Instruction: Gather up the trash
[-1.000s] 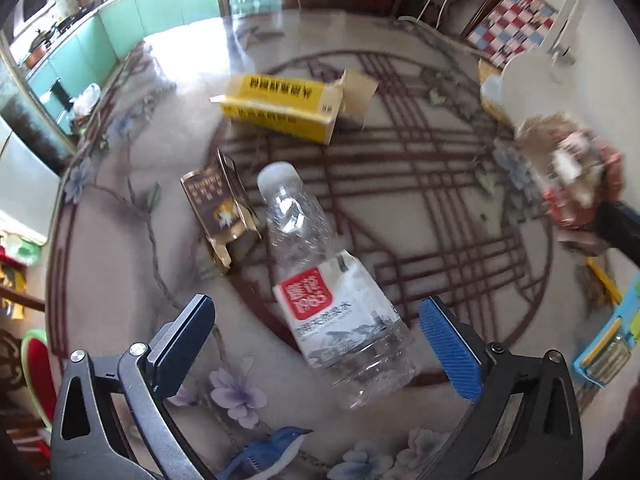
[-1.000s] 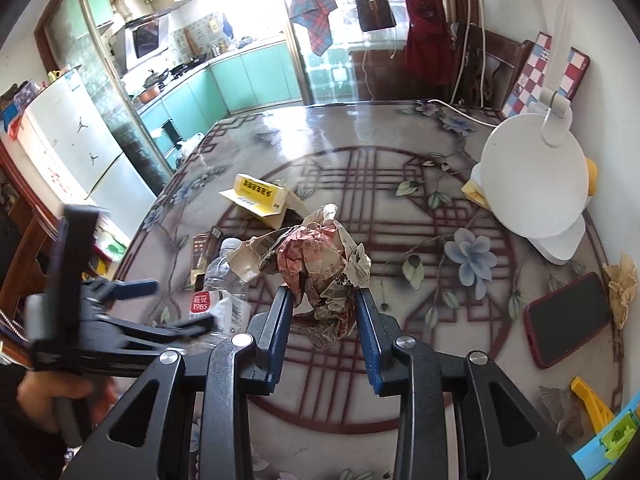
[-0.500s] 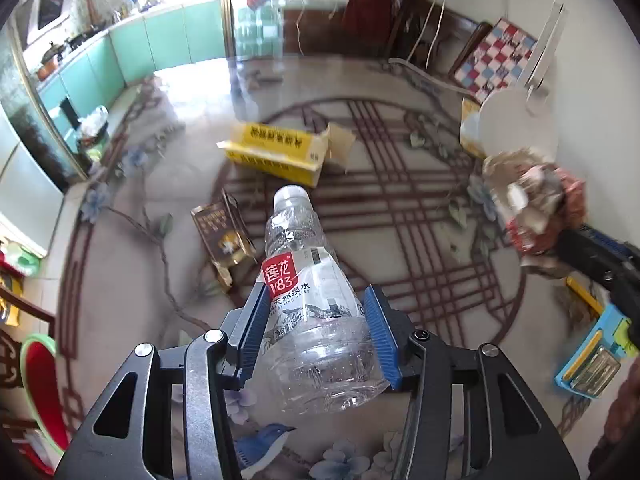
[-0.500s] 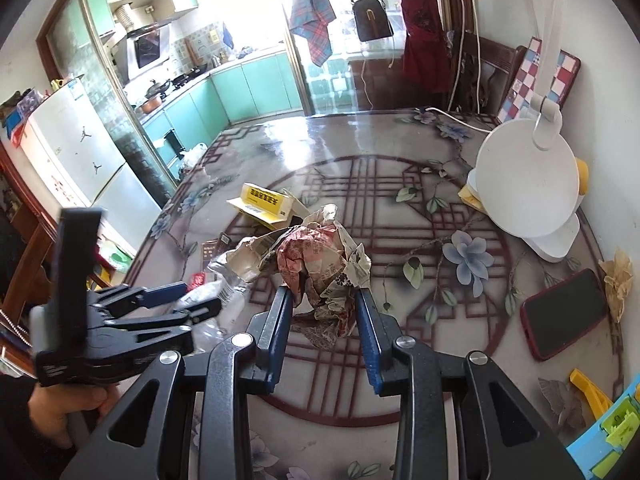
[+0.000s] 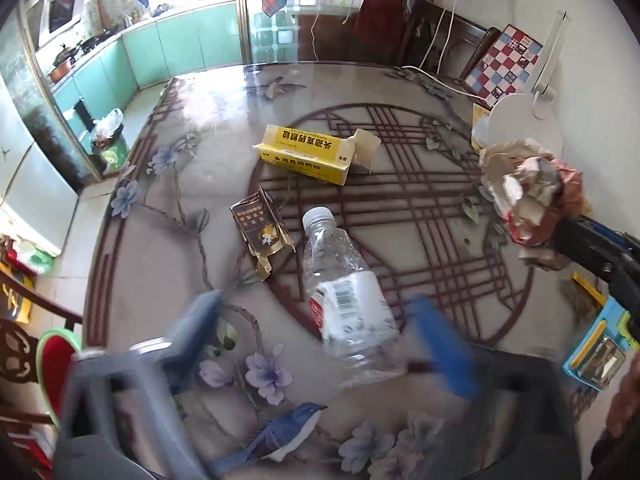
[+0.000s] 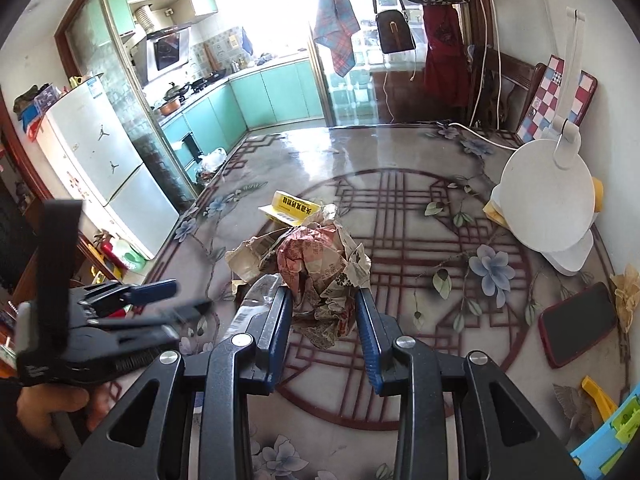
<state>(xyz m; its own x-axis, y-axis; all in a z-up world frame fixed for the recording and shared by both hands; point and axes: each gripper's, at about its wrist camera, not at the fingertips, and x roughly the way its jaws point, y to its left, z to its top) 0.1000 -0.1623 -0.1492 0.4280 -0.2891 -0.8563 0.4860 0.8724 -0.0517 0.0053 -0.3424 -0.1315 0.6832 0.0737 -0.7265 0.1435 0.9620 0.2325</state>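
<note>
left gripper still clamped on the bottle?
No. The left gripper's jaws have just been opening and stand wide and blurred, with the bottle loose between them, clear of both pads.

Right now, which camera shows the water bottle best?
The left wrist view: the water bottle lies in full sight on the table, cap to base. The right wrist view shows only a sliver of it behind the right tongs' finger.

A glass-topped table with a dark red lattice and flower pattern (image 6: 420, 216) fills the view. At three o'clock on it stands a white round-based desk lamp (image 6: 548, 196); at four o'clock lies a dark smartphone in a red case (image 6: 578, 322). A white two-door refrigerator (image 6: 100, 168) stands at ten o'clock, beside mint-green kitchen cabinets (image 6: 256, 100) at eleven. A red-and-white checkered cushion (image 6: 560, 92) leans at two o'clock.
</note>
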